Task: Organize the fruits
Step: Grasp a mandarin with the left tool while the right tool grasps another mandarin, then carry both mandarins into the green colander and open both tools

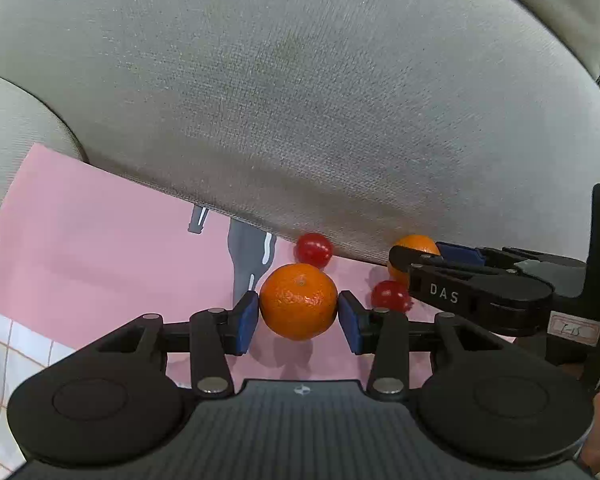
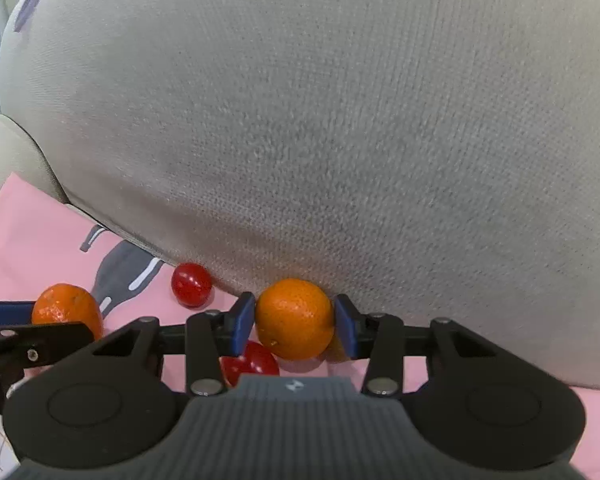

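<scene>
Left gripper (image 1: 298,316) clamps orange (image 1: 298,301); right gripper (image 2: 294,322) clamps second orange (image 2: 294,318) beside cushion (image 2: 340,120). Lift both straight, avoid cherry tomatoes (image 2: 191,283), keep squeeze gentle.

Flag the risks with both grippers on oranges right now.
1. The right gripper holds its orange against the grey cushion; lifting could drag on the fabric.
2. A red tomato lies just under that orange and may get knocked away.
3. The left gripper pinches its orange only at the sides; it might slip.
</scene>
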Demonstrator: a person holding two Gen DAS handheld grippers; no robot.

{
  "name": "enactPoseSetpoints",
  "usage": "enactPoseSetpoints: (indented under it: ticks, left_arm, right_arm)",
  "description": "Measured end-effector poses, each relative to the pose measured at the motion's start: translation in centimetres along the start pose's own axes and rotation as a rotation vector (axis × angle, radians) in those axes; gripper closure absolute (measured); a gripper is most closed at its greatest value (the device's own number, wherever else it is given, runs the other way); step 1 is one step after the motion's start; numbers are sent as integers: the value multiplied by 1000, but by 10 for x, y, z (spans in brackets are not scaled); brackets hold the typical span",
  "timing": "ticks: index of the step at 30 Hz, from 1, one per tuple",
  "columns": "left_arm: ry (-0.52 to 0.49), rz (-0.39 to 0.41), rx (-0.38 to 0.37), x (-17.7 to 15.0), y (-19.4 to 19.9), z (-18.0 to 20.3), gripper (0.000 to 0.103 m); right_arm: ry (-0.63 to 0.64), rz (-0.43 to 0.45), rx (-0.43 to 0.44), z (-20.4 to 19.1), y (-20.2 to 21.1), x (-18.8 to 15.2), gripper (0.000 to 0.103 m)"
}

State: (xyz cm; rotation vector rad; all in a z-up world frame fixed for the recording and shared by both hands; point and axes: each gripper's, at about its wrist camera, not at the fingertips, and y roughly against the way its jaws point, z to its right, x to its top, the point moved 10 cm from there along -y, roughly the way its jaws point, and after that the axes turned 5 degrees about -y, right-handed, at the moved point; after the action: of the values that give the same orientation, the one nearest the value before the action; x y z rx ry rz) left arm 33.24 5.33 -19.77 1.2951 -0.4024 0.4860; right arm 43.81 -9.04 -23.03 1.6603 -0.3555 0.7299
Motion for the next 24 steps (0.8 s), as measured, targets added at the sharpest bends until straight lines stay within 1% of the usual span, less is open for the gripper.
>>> enactPoseSetpoints:
  ticks: [5, 9, 12, 18, 24]
  left_arm:
    - [-1, 26, -14, 1, 20, 8, 54]
    - [-6, 44, -27, 0, 37, 16, 54]
    - [-30, 52, -41, -4, 48, 28, 54]
    - [-96, 70, -68, -16, 71, 55, 54]
    - [-174, 73, -93, -33, 86, 93, 54]
  right_arm:
    - [19, 34, -4, -5, 22, 5, 62]
    - [24, 68, 3, -6, 50, 5, 62]
    - [23, 90, 13, -6, 76, 0, 62]
    - [24, 118, 27, -7, 124, -21, 63]
    - [19, 124, 15, 6, 163, -55, 63]
